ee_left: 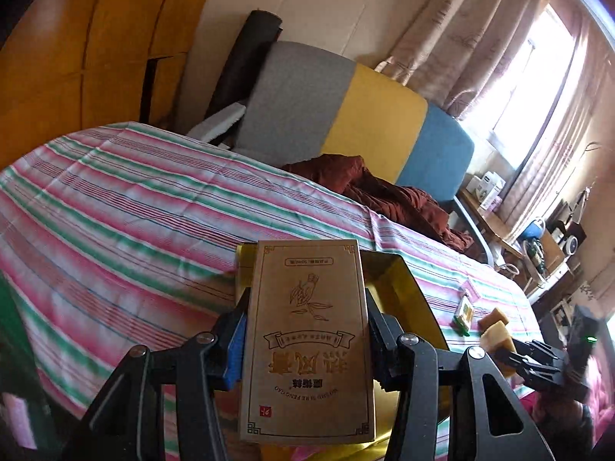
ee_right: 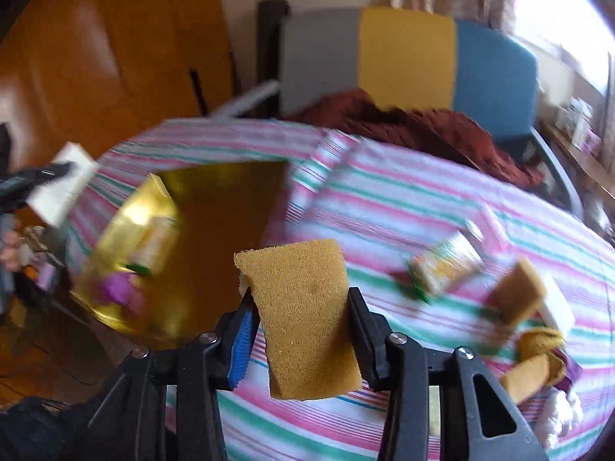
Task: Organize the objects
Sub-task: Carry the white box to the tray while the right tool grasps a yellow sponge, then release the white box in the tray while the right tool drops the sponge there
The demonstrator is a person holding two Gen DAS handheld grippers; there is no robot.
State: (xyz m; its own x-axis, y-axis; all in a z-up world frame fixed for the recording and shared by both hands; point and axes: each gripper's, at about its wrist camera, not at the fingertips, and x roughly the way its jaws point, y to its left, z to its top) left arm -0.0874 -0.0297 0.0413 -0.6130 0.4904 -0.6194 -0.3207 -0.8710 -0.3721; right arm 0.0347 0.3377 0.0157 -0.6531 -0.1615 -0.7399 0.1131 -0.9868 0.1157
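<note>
My left gripper (ee_left: pixel 305 330) is shut on a tan cardboard box (ee_left: pixel 307 342) with a bird drawing and printed characters, held above the open gold tray (ee_left: pixel 399 292) on the striped cloth. My right gripper (ee_right: pixel 303 307) is shut on a brown sponge (ee_right: pixel 303 319), held above the cloth just right of the gold tray (ee_right: pixel 215 207). In the right wrist view the left gripper and its box (ee_right: pixel 57 184) show at the far left. A small green-and-yellow packet (ee_right: pixel 446 265) and another brown sponge (ee_right: pixel 519 292) lie on the cloth to the right.
The table wears a pink, green and white striped cloth (ee_left: pixel 115 211). A grey, yellow and blue chair (ee_left: pixel 346 115) with a dark red garment (ee_left: pixel 384 192) stands behind. More sponges (ee_right: pixel 534 365) lie at the right edge. A purple item (ee_right: pixel 115 288) sits in the tray.
</note>
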